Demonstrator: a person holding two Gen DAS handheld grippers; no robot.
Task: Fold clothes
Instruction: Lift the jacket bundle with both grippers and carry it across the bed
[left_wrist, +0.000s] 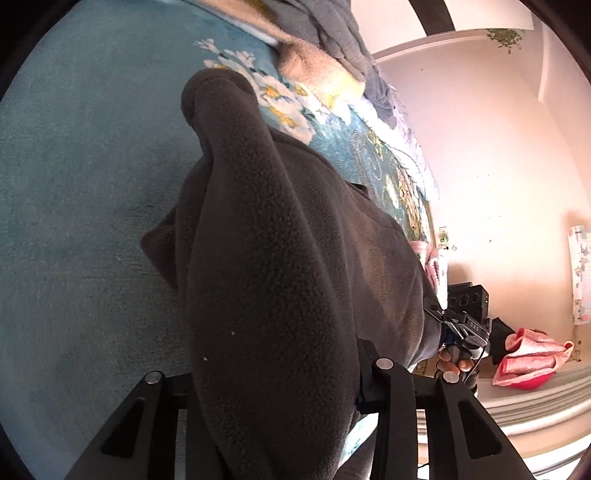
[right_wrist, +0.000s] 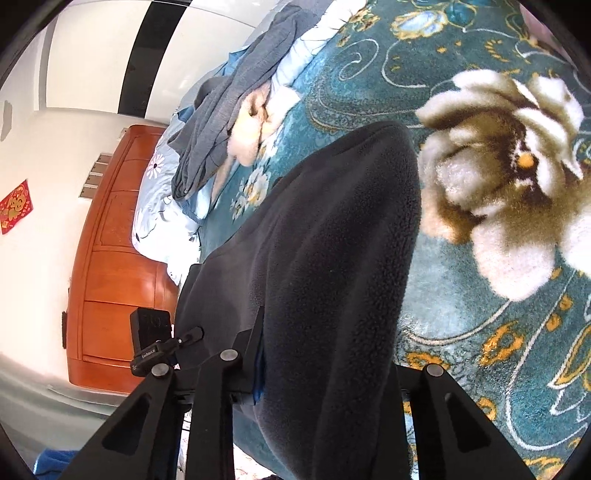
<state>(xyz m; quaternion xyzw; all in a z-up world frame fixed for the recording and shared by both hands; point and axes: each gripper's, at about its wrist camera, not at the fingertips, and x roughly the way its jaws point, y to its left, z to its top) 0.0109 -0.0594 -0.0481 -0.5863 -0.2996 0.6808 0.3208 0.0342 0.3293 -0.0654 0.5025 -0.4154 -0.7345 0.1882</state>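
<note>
both grippers clamp the dark fleece (left_wrist: 280, 280): left gripper (left_wrist: 273, 398), right gripper (right_wrist: 325, 387); its length runs away forward over the bed (right_wrist: 480, 332).

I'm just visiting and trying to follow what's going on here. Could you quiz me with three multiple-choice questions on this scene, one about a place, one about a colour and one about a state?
1. Where does the grey garment lie?
A. At the far end of the bed, on the pale blue bedding
B. On the wooden cabinet
C. On the floor

2. What colour is the blanket under the fleece?
A. Red
B. Teal with flowers
C. Plain white

3. How is the dark fleece garment held?
A. Lying flat and untouched
B. Hung on a hanger
C. Gripped by the left gripper and the right gripper

Answers: 1 A, it is heaped on the bedding beyond the blanket. 2 B, teal pile with white and gold flowers. 3 C, fleece fills both pairs of jaws.
</note>
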